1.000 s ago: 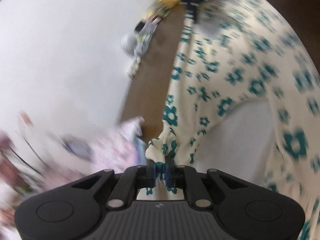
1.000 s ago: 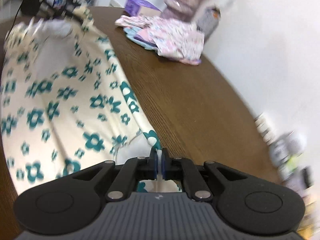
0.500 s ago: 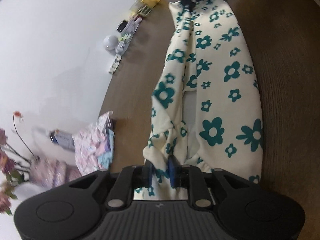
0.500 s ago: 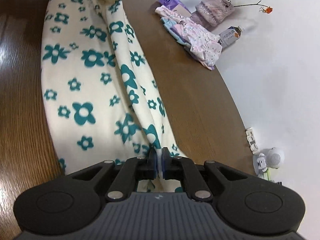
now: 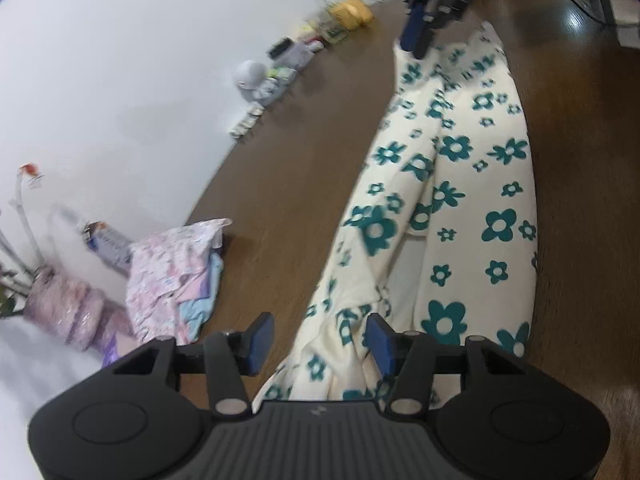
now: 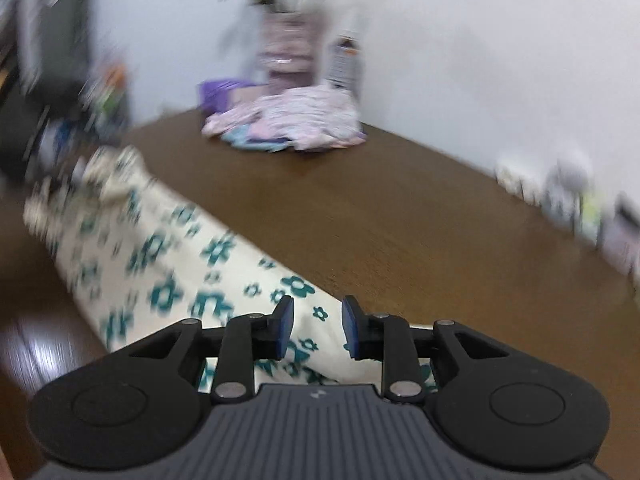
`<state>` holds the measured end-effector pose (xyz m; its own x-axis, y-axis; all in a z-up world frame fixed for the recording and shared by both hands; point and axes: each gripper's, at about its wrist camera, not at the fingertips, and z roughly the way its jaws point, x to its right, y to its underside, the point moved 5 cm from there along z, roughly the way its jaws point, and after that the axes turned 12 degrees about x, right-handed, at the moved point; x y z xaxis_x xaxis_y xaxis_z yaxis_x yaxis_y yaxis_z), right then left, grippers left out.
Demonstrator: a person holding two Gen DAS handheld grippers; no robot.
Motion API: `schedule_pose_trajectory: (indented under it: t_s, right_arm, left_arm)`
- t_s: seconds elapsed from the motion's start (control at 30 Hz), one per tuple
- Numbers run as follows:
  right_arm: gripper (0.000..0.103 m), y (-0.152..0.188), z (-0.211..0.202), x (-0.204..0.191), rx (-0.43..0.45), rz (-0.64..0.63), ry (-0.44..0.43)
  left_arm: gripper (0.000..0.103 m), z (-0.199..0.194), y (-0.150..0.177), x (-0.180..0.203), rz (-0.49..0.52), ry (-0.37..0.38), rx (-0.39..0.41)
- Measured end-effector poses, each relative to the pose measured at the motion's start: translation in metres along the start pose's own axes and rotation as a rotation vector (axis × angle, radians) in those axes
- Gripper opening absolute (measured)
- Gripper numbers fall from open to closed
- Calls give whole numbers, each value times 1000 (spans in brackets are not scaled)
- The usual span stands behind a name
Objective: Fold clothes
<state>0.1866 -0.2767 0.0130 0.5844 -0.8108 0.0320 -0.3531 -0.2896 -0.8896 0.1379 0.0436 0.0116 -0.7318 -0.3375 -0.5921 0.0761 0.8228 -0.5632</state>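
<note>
A cream garment with teal flowers (image 5: 472,208) lies folded lengthwise in a long strip on the brown table (image 5: 288,184). My left gripper (image 5: 318,342) is open just above one end of it, the cloth lying loose between the fingers. My right gripper (image 6: 316,328) is open above the other end of the garment (image 6: 168,272), holding nothing. The right gripper also shows at the top of the left wrist view (image 5: 420,36), over the far end. The right wrist view is motion-blurred.
A pile of folded pink and blue clothes (image 5: 176,276) lies by the wall, beside a pink vase (image 5: 68,312) and a bottle (image 5: 106,242). Small items (image 5: 276,76) and a yellow object (image 5: 352,12) line the table's wall edge.
Both grippers were shut on the garment's ends, laid it down as a folded strip, then opened and let go. The right gripper has lifted and turned.
</note>
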Motion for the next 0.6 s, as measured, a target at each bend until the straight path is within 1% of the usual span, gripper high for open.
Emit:
schedule_pose_trajectory:
  t_s: [0.03,0.1,0.13,0.2,0.23,0.27,0.3,0.33,0.37,0.4,0.47,0.5,0.53,0.6]
  right_arm:
    - [25,4,5,6,-9,62,14]
    - [25,16,13,14,-49,109,69]
    - [24,23,14,17,-64,113,89]
    - [24,38,17,24,-84,127,130]
    - [24,41,16,26,-71,146,130]
    - [24,43,14,28,-58,165,129]
    - [24,45,13,30,-44,184,127]
    - [24,43,8,32,-25,201,128]
    - [24,40,1,32,4,217,132]
    - [25,36,-7,34,26,230,147]
    - [33,28,-24,38,70,255,179]
    - [41,27,-29,44,76,272,203]
    - [44,27,-28,49,67,293,224]
    - [44,28,-23,61,48,334,252]
  left_arm:
    - [5,3,1,5,19,24,-19]
    - [5,8,5,14,49,70,-51]
    - [5,9,7,18,57,92,-61]
    - [5,9,10,24,83,89,-62]
    - [6,9,10,23,80,83,-64]
    - [11,8,8,22,71,75,-65]
    - [13,5,7,20,60,68,-61]
    - [17,1,4,17,43,63,-51]
    - [24,-4,1,14,13,56,-30]
    - [28,-10,-3,10,-23,48,-4]
    - [43,-18,-11,2,-106,36,52]
    - [45,-18,-16,0,-138,36,75]
    - [48,-19,-20,-2,-170,35,97]
    - [49,-9,-28,3,-152,36,105]
